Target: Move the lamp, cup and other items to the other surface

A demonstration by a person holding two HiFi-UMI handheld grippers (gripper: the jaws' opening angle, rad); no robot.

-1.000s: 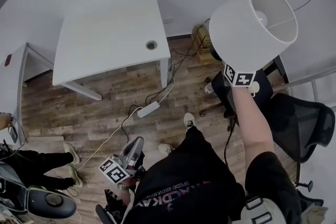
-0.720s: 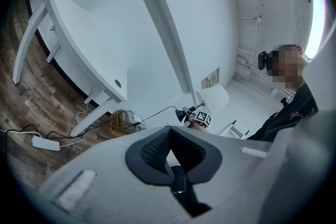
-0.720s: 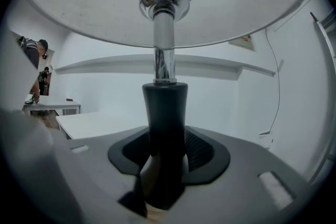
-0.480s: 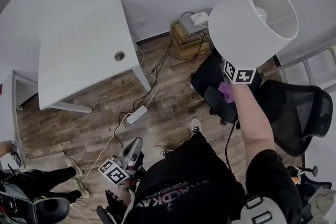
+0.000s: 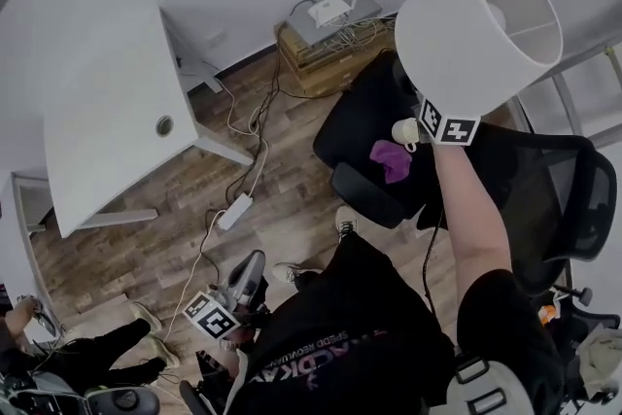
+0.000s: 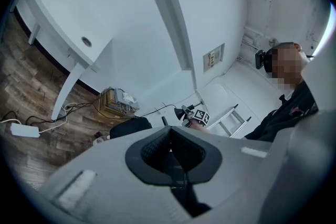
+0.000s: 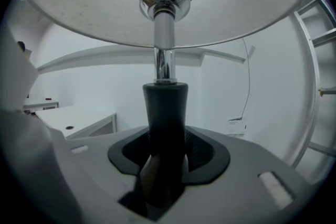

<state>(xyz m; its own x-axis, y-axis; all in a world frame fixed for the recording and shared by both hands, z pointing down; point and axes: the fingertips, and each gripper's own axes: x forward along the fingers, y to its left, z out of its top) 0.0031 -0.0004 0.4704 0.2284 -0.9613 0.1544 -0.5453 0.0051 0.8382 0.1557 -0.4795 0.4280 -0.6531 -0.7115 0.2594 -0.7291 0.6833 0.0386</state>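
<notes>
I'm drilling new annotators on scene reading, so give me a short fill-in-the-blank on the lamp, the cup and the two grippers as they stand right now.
1. The right gripper holds the table lamp with the white drum shade by the ____ lower section of its stem.
2. The left gripper has its jaws ____, with nothing between them.
3. On the seat of the black office chair, beside the small white cup, lies a crumpled cloth coloured ____.
Missing words: black; shut; purple.
</notes>
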